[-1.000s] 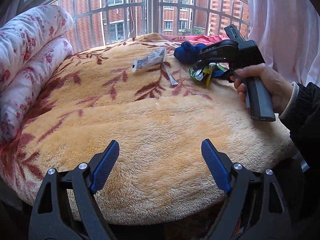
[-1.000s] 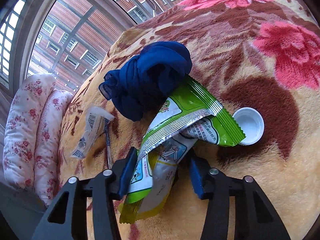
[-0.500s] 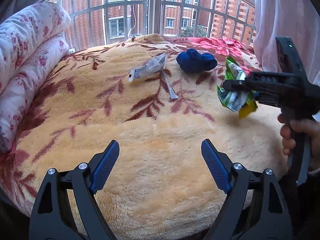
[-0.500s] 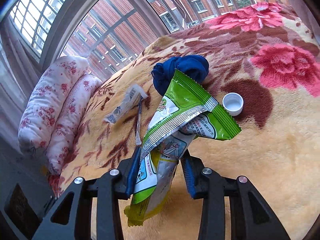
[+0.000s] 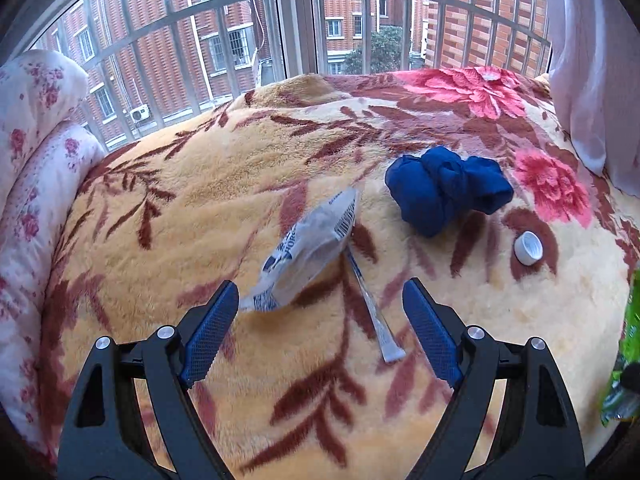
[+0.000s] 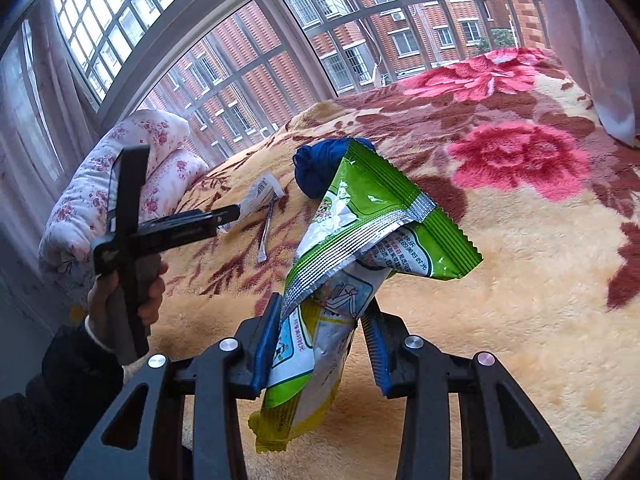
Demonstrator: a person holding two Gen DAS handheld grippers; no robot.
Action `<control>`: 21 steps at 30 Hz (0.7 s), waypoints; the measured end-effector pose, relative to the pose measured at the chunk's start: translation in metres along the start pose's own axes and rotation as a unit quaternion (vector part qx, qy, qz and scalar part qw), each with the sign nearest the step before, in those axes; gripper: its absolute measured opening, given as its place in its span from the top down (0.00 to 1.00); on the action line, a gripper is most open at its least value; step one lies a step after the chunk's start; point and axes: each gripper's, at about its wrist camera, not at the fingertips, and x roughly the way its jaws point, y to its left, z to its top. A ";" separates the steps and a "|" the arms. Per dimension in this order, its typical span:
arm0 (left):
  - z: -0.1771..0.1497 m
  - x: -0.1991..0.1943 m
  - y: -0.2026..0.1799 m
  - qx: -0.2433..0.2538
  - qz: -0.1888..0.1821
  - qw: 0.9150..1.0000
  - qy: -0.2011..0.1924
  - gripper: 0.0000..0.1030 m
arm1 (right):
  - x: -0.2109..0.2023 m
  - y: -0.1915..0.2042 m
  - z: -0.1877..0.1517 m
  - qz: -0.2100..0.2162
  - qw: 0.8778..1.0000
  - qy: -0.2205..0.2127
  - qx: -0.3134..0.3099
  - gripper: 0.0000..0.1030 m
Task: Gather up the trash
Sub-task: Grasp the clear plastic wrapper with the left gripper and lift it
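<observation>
Left wrist view: the left gripper (image 5: 316, 312) hangs over the fuzzy floral blanket (image 5: 200, 208) with its jaws spread wide and nothing clamped. The grey-white wrapper (image 5: 308, 248) lies just ahead, its near end right by the left pad, no pinch. A thin silver torn strip (image 5: 370, 304) runs between the fingers, from under the wrapper toward the near edge. Further back sits a knotted blue cloth (image 5: 444, 188), and a white bottle cap (image 5: 528, 247) lies to its right, apart from it. A sliver of green packet (image 5: 626, 344) pokes in at the right edge.

Right wrist view: the right gripper (image 6: 320, 344) is clamped on two snack wrappers, a green packet (image 6: 380, 216) on top and a yellow-green one (image 6: 308, 380) hanging below, both lifted off the blanket (image 6: 540, 280). Its jaws have just been closing on them. Over by the blanket's left edge, a hand (image 6: 128, 292) holds the left gripper (image 6: 228, 214), its tip at the grey-white wrapper (image 6: 262, 192) and strip (image 6: 267, 232). Rolled floral bedding (image 6: 120, 168) sits behind.
</observation>
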 end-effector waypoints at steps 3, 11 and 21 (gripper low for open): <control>0.012 0.022 -0.001 0.007 0.003 1.000 0.015 0.20 | 0.003 -0.004 -0.003 -0.004 1.000 0.001 -0.003 0.62; 0.024 0.069 -0.001 -0.008 0.023 0.998 0.053 0.21 | 0.014 -0.009 -0.010 0.009 1.000 0.007 0.005 0.62; 0.011 0.049 0.008 -0.055 0.005 0.998 0.034 0.86 | 0.015 -0.004 -0.014 0.015 1.000 0.010 0.006 0.62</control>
